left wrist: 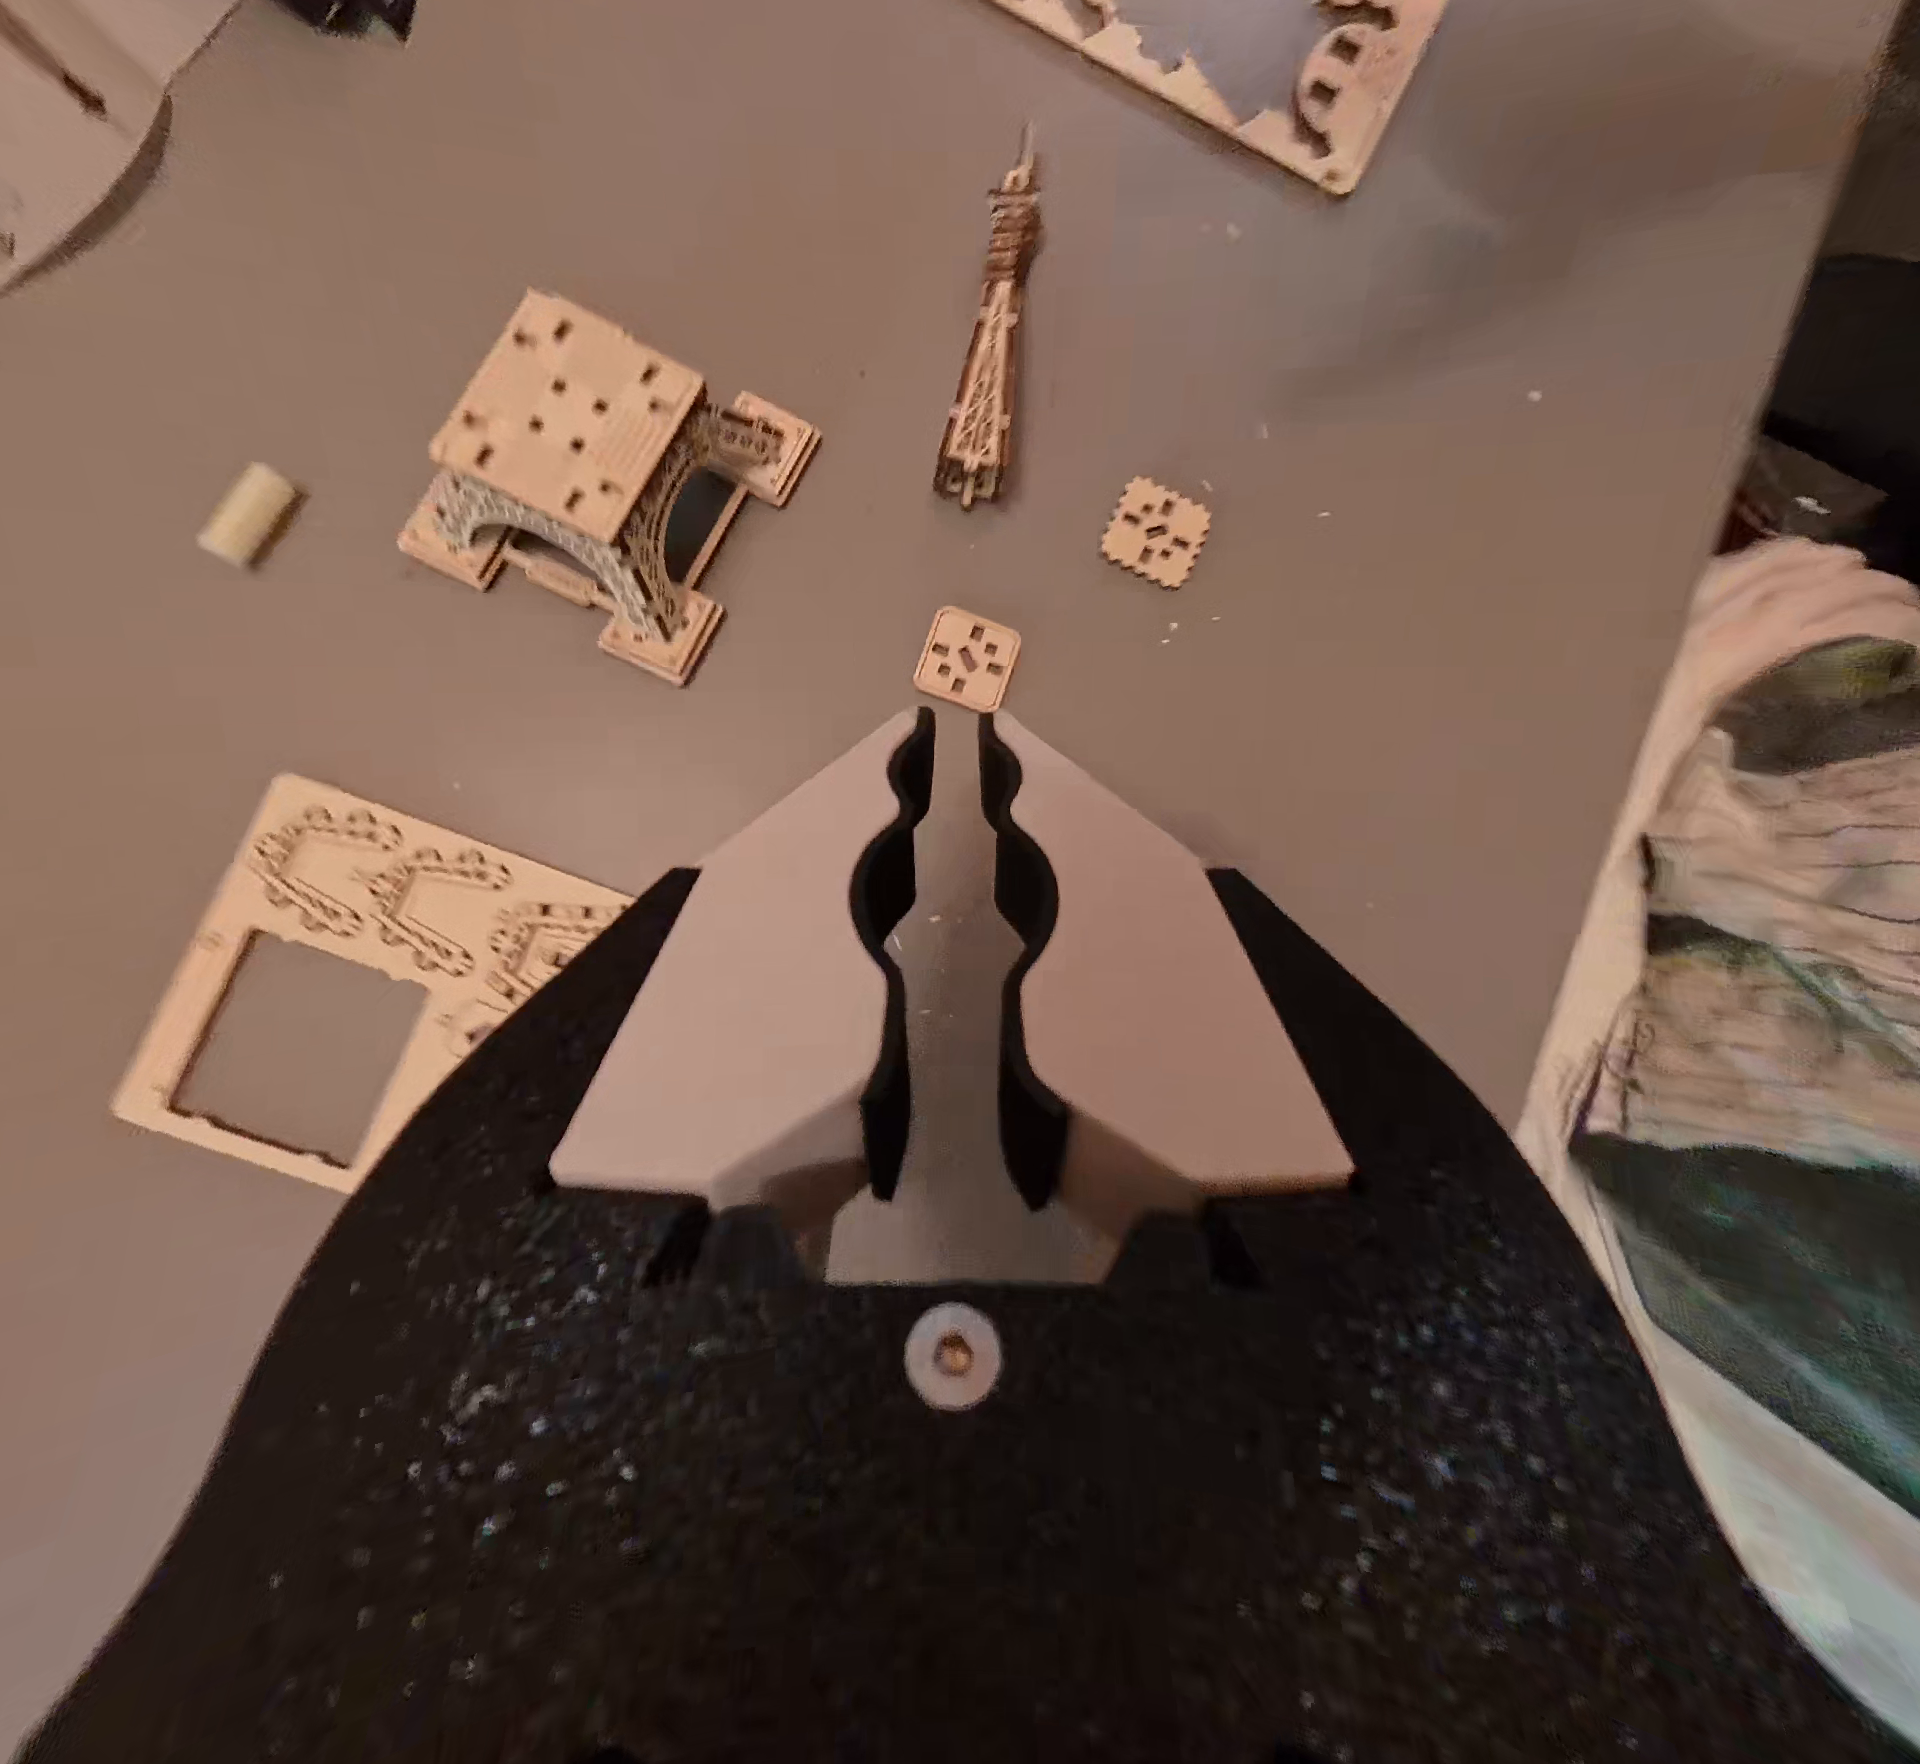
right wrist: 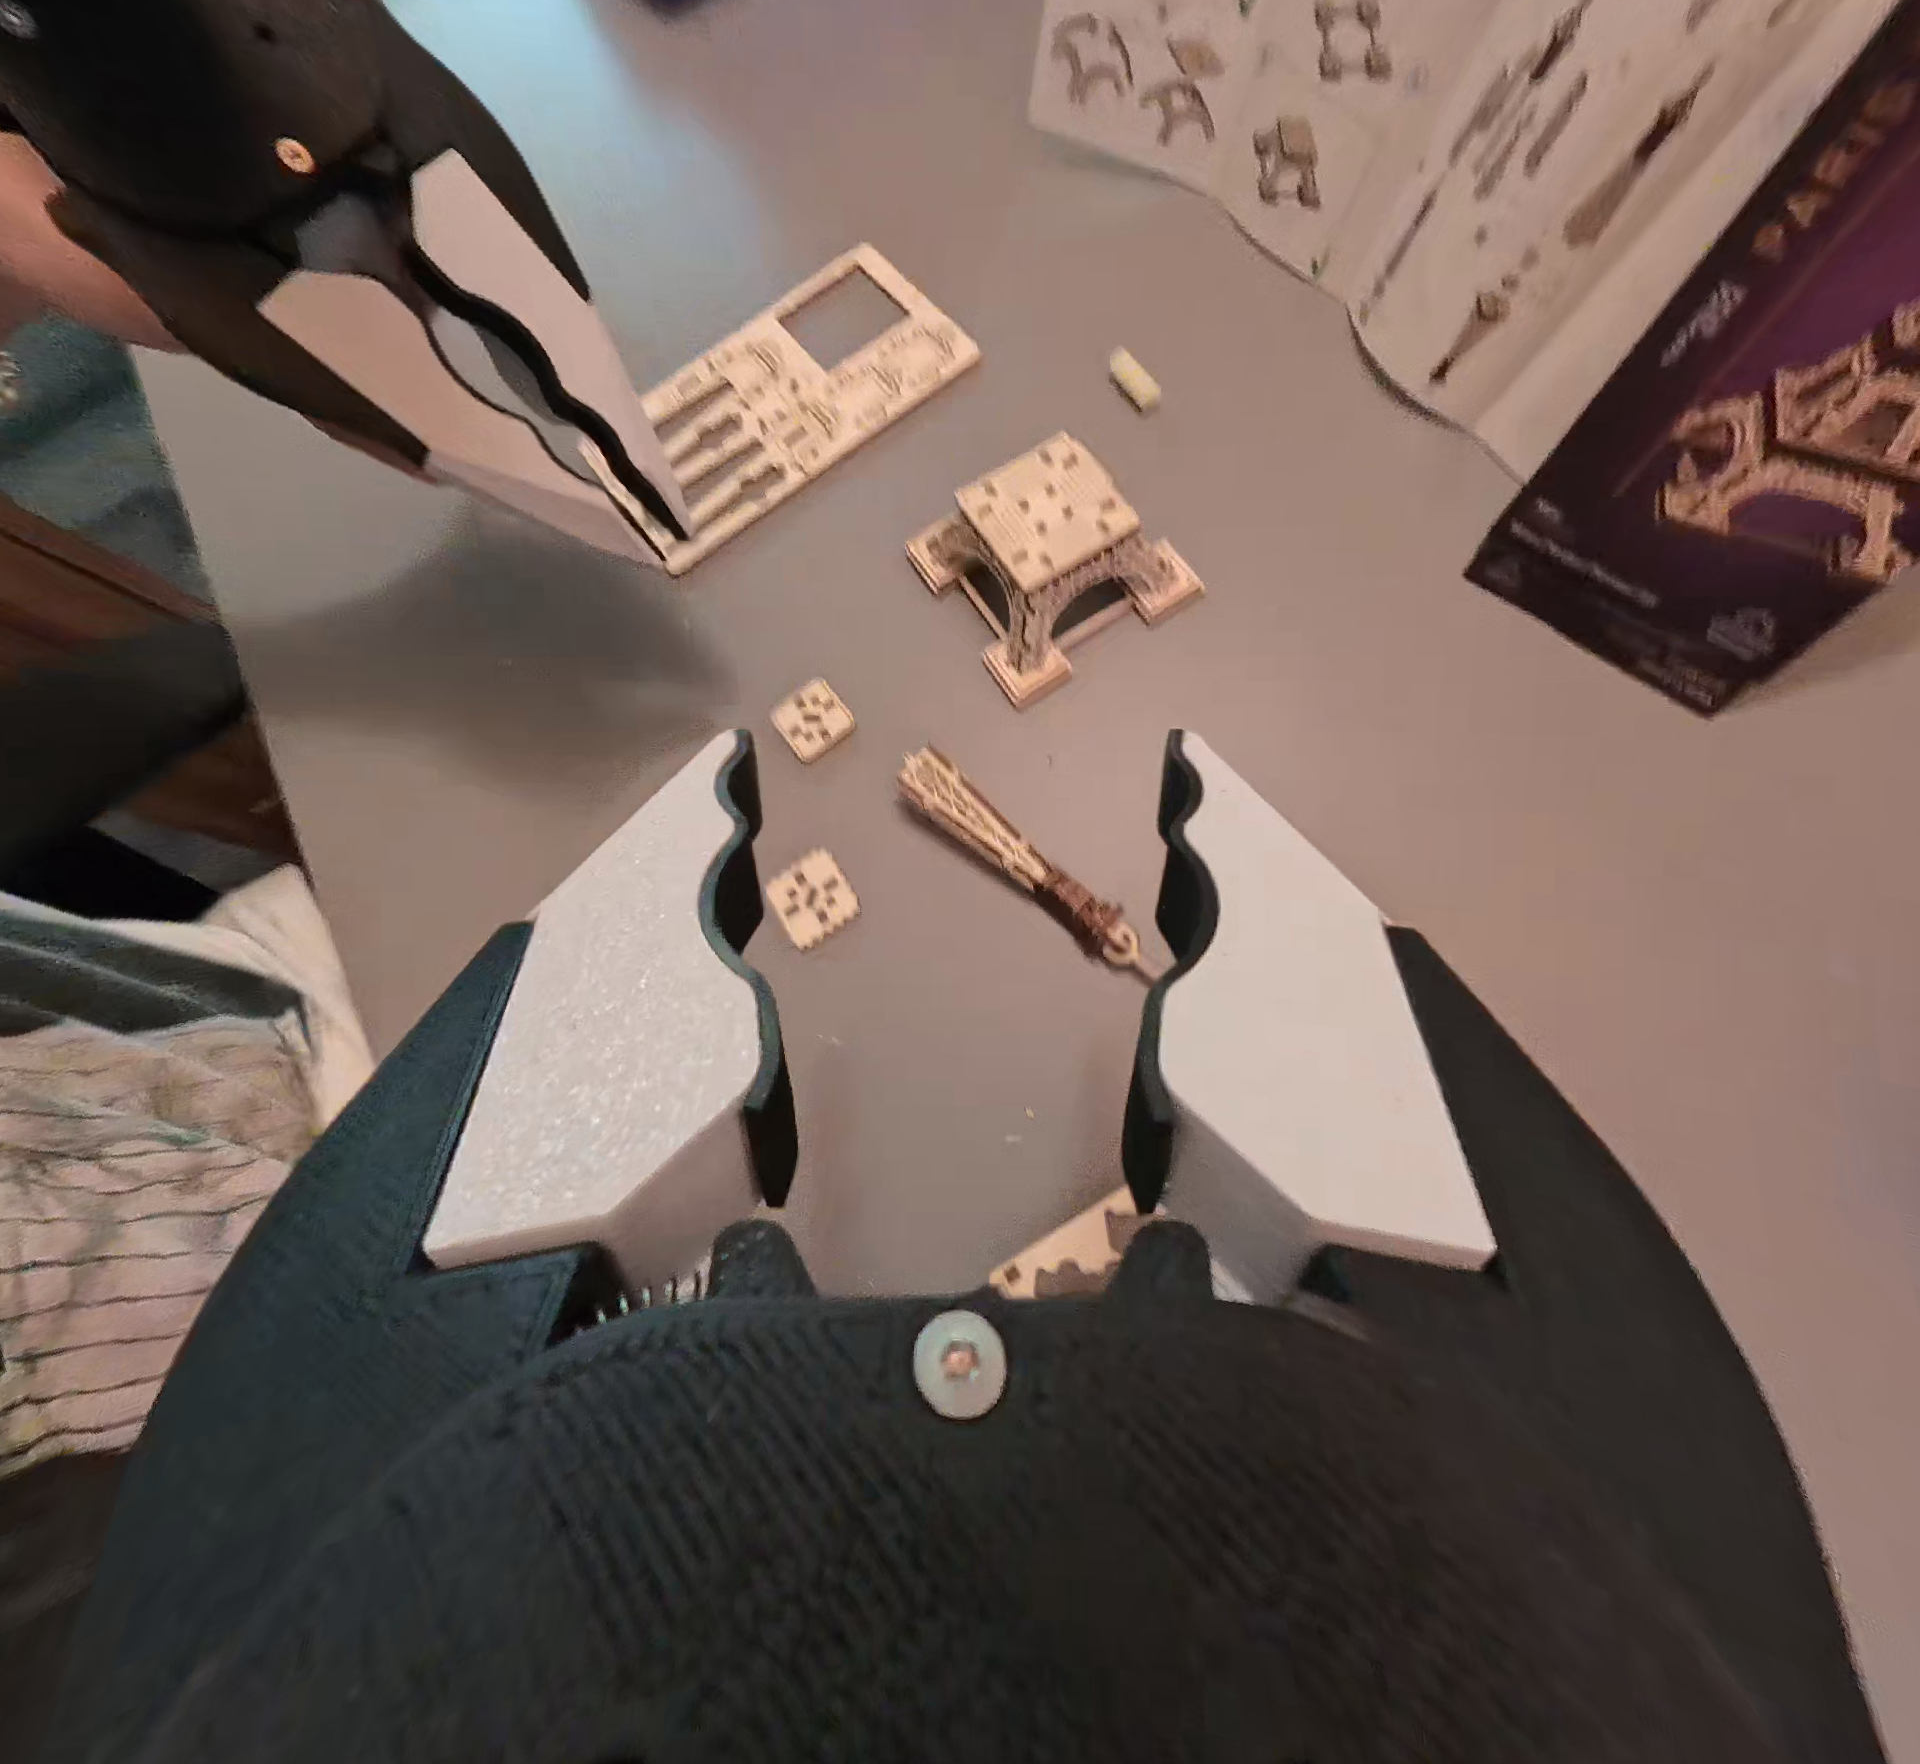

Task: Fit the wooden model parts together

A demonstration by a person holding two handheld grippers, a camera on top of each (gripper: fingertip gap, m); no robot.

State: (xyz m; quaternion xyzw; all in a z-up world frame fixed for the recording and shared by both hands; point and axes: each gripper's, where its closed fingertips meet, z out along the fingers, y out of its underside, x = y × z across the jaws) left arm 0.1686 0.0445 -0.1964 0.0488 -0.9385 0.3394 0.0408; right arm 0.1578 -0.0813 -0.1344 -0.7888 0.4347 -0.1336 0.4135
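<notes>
**Jaws poised over loose tower parts**

The left gripper [left wrist: 956, 722] hovers with jaws nearly closed, a narrow gap, holding nothing, tips just short of a small square plate [left wrist: 966, 659]. The right gripper [right wrist: 961, 769] has its jaws spread wide and empty around the spire [right wrist: 1013, 857]. The tower base [left wrist: 608, 478] stands at ten o'clock on the table [left wrist: 1351, 675].

Left wrist view: looking steeply down on the counter [left wrist: 727, 156], close above. Right wrist view: higher, from the opposite side. Shared by both: tower base [left wrist: 592, 478] [right wrist: 1049, 561].
</notes>
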